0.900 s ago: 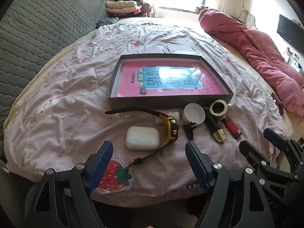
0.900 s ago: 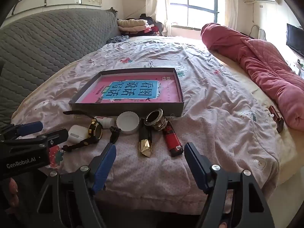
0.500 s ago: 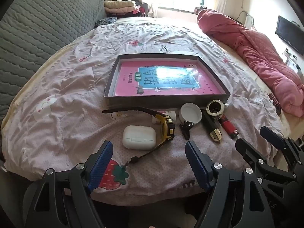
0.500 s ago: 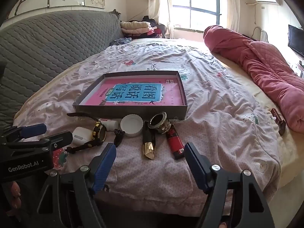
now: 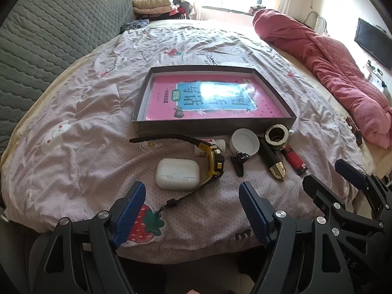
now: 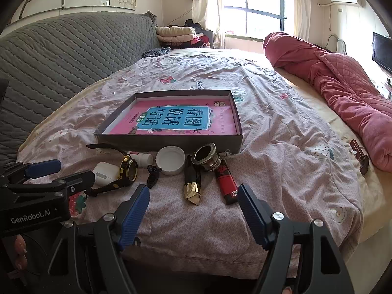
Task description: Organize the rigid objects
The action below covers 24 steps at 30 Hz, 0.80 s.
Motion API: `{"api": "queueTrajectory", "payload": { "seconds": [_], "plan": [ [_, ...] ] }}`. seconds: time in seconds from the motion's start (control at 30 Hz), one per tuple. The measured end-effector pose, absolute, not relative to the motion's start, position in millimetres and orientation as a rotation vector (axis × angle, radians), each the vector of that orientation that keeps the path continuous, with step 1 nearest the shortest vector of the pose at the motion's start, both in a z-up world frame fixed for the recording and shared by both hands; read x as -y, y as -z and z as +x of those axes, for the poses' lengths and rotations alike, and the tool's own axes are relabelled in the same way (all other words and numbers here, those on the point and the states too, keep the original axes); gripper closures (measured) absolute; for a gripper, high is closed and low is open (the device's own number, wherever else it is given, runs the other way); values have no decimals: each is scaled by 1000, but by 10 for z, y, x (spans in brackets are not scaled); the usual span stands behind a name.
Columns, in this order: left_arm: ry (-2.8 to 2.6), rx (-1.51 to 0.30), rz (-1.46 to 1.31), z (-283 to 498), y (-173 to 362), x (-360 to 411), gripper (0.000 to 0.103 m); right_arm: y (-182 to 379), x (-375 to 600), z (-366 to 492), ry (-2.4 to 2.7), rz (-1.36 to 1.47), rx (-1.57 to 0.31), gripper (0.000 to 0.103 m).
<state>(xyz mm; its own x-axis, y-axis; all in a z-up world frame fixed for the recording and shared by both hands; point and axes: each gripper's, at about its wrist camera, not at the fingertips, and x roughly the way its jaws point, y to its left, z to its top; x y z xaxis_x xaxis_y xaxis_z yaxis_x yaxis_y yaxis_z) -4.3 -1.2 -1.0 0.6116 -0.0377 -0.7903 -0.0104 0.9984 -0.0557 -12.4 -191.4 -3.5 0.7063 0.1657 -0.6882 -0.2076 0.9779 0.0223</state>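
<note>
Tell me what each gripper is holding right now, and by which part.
Nothing is held. The left gripper and the right gripper both hang above the bed's near edge, jaws open and empty.

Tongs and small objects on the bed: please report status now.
Left tongs open, empty. Right tongs open, empty. White earbud case, red lighter lie outside shallow grey box. Nothing in the way.

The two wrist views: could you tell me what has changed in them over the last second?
Only the cameras shifted slightly; nothing was gripped or released. Both grippers, left and right, hover open over the bed edge. The earbud case, watch, cap, lighter and tray lie unmoved.
</note>
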Motion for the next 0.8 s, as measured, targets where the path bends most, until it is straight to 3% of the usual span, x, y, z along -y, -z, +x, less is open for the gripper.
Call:
{"api": "queueTrajectory", "payload": {
  "seconds": [0.8],
  "plan": [
    [11, -908, -62, -52, -20, -6, 23, 24, 1932, -126, -205, -52, -756, 30]
  ]
}}
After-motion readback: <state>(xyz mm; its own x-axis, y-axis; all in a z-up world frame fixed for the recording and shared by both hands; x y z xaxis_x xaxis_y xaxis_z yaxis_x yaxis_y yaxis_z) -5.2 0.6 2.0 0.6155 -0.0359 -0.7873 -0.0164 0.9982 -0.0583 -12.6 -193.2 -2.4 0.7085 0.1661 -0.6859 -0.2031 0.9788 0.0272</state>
